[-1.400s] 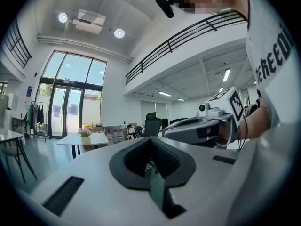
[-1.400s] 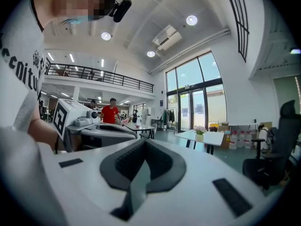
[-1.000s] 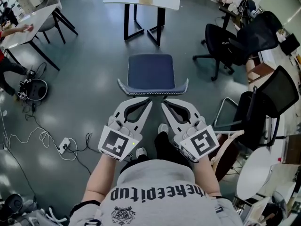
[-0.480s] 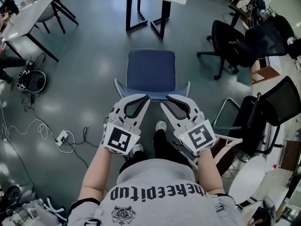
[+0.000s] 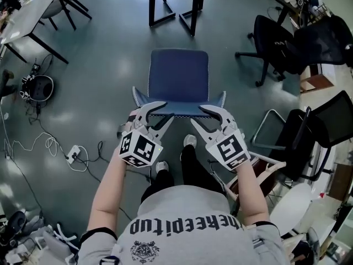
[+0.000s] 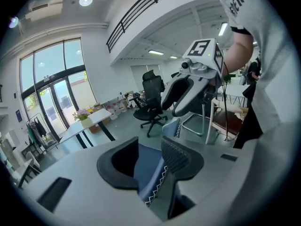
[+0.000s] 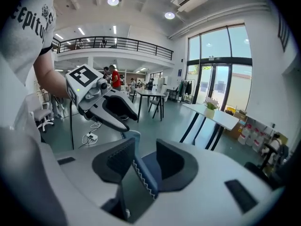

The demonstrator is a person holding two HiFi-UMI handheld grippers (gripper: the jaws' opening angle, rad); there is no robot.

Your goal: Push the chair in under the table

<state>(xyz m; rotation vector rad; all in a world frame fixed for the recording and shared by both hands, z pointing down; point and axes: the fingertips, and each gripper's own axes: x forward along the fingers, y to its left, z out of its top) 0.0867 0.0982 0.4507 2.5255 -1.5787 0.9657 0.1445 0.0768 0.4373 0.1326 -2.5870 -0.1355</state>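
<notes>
Jaws on my left gripper (image 5: 151, 110) and right gripper (image 5: 212, 112), just opening, gape astride the blue chair (image 5: 179, 81) back; shirt (image 5: 185, 225) behind them shows "eepitu".

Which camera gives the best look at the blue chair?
The head view: it shows the chair whole from above. The two gripper views catch only a close strip of its backrest edge.

The floor (image 5: 99, 76) is grey and shiny. A white table (image 5: 30, 10) with black legs stands at the far left, and black office chairs (image 5: 276, 43) crowd the right. A white power strip (image 5: 75, 152) lies on the floor. Tall windows (image 7: 216, 74) let in daylight. Round ceiling lights (image 7: 113, 1) glow above a balcony railing (image 7: 117, 44).
</notes>
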